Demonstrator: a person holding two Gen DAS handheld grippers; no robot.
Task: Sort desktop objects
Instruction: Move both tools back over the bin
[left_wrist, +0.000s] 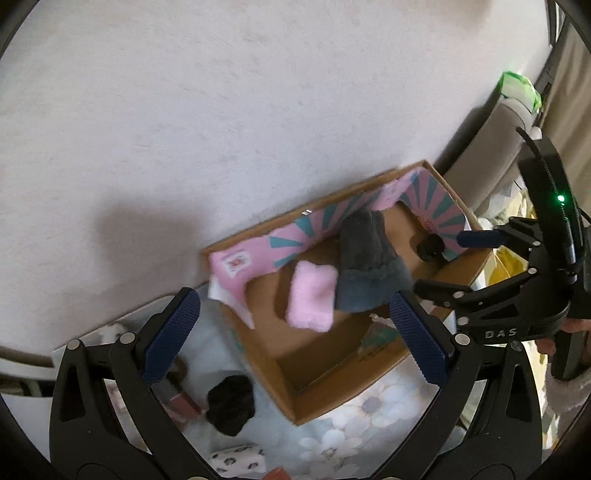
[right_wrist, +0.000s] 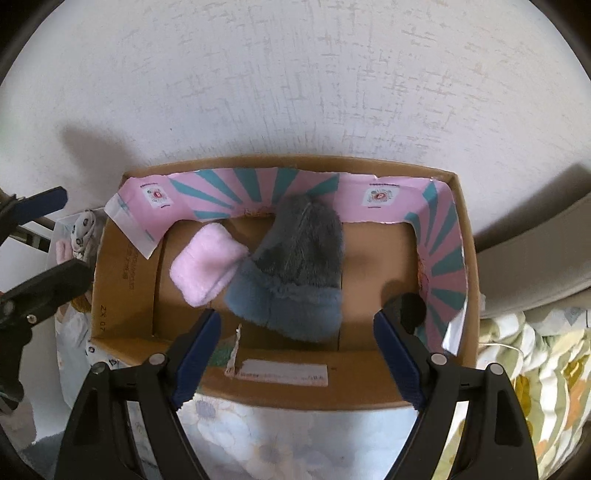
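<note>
An open cardboard box (left_wrist: 332, 391) (right_wrist: 369, 384) lined with pink-and-teal paper stands against the white wall. In it lie a fluffy grey-blue cloth piece (left_wrist: 365, 273) (right_wrist: 295, 273), a fluffy pink piece (left_wrist: 312, 299) (right_wrist: 207, 264) touching it on the left, and a small black object (left_wrist: 430, 247) (right_wrist: 406, 306) in the right corner. My right gripper (right_wrist: 299, 354) (left_wrist: 454, 264) hangs open over the box's near wall, above the grey-blue piece, nothing between its fingers. My left gripper (left_wrist: 295, 336) (right_wrist: 55, 240) is open and empty, left of the box.
On the floral cloth (left_wrist: 369, 417) left of the box lie a black fluffy piece (left_wrist: 231, 404), a pink item (left_wrist: 181, 400) and a white patterned piece (left_wrist: 240, 459). A yellow-green floral fabric (right_wrist: 535, 369) lies right of the box. The wall (right_wrist: 295, 92) stands right behind it.
</note>
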